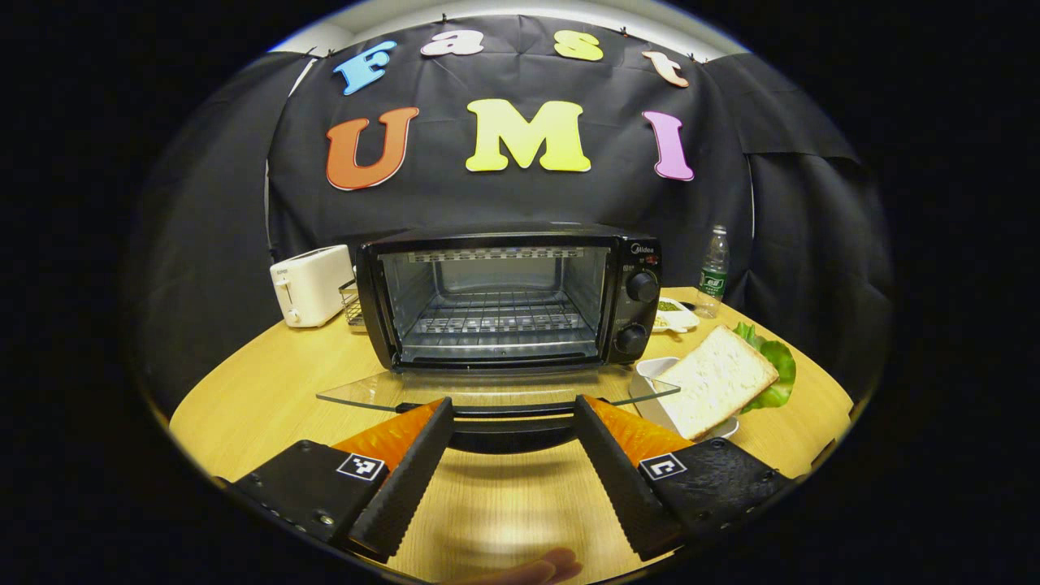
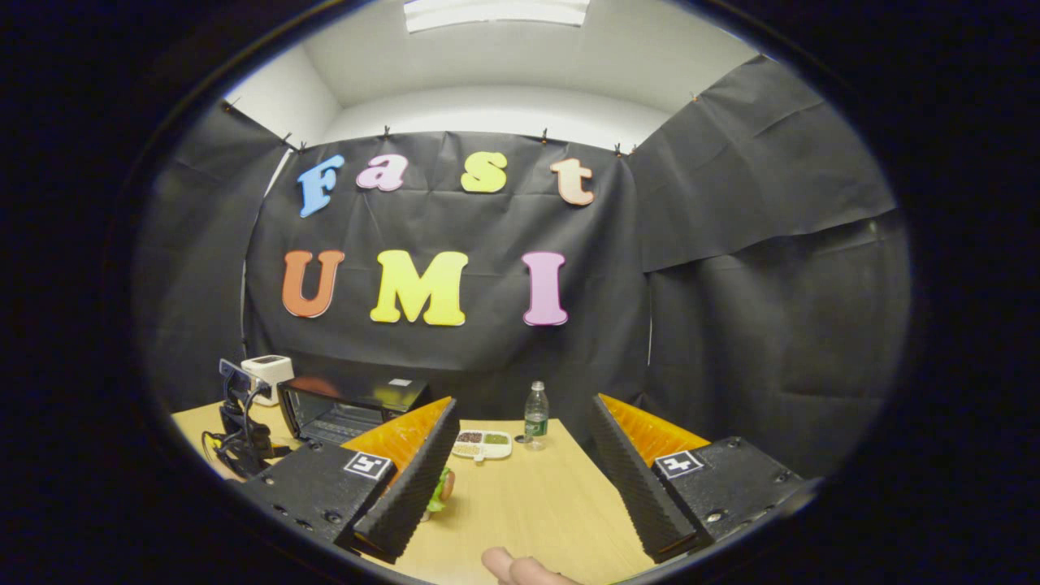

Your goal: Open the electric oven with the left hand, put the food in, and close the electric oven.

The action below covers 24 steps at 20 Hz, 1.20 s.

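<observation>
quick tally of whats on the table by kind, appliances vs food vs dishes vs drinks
appliances: 2 (electric oven, door open; toaster)
food: 2 (bread slice, lettuce)
dishes: 2 (condiment tray, white dish under the bread)
drinks: 1 (water bottle)
total: 7

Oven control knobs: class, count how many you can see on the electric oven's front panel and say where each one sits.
2. The upper knob sits high on the electric oven's right-hand panel; the lower knob sits directly beneath it. Nothing blocks that panel, so no more seem hidden.
</observation>
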Each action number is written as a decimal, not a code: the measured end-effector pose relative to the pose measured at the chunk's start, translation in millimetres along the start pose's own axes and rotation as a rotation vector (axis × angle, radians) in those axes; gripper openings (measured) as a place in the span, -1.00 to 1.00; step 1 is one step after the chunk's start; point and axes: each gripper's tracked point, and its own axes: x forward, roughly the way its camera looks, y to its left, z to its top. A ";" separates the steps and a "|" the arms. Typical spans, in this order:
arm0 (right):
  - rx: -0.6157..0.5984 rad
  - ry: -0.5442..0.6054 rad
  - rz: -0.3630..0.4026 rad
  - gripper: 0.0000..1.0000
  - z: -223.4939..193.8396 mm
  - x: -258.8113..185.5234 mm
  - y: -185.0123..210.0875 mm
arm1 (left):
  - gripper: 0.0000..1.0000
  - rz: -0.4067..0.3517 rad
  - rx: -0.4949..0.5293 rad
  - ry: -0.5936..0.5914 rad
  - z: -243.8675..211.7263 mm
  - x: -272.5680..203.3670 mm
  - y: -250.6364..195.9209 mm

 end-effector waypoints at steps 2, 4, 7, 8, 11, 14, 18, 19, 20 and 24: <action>0.004 0.005 0.016 1.00 -1.6 -0.3 5.7 | 0.96 0.003 0.019 0.000 -9.5 -0.5 -0.8; 0.008 0.010 0.029 1.00 -2.8 0.8 10.8 | 0.95 0.014 0.027 0.056 -29.4 0.7 -0.6; 0.011 0.028 0.033 1.00 -7.5 5.6 14.4 | 0.91 0.022 -0.020 0.151 -60.4 6.9 4.4; 0.011 0.033 0.035 1.00 -8.4 7.2 14.6 | 0.92 0.023 -0.015 0.126 -56.9 5.8 4.2; 0.013 0.069 0.046 1.00 -15.4 16.5 16.3 | 0.92 0.030 0.001 0.108 -51.5 4.3 7.2; 0.033 0.122 0.081 1.00 -23.5 33.2 23.1 | 0.92 0.038 -0.022 0.068 -32.9 -9.3 21.1; 0.032 0.208 0.134 1.00 -39.0 66.5 27.8 | 0.92 0.038 -0.012 -0.039 25.4 -43.2 28.8; 0.025 0.233 0.141 1.00 -45.7 76.6 27.3 | 0.92 0.033 -0.016 -0.073 43.1 -53.5 28.3; 0.019 0.248 0.160 1.00 -49.2 87.8 30.7 | 0.92 0.029 -0.017 -0.117 62.7 -65.2 27.6; 0.011 0.381 0.225 1.00 -80.5 129.9 42.5 | 0.91 0.053 0.053 -0.271 131.8 -109.8 28.2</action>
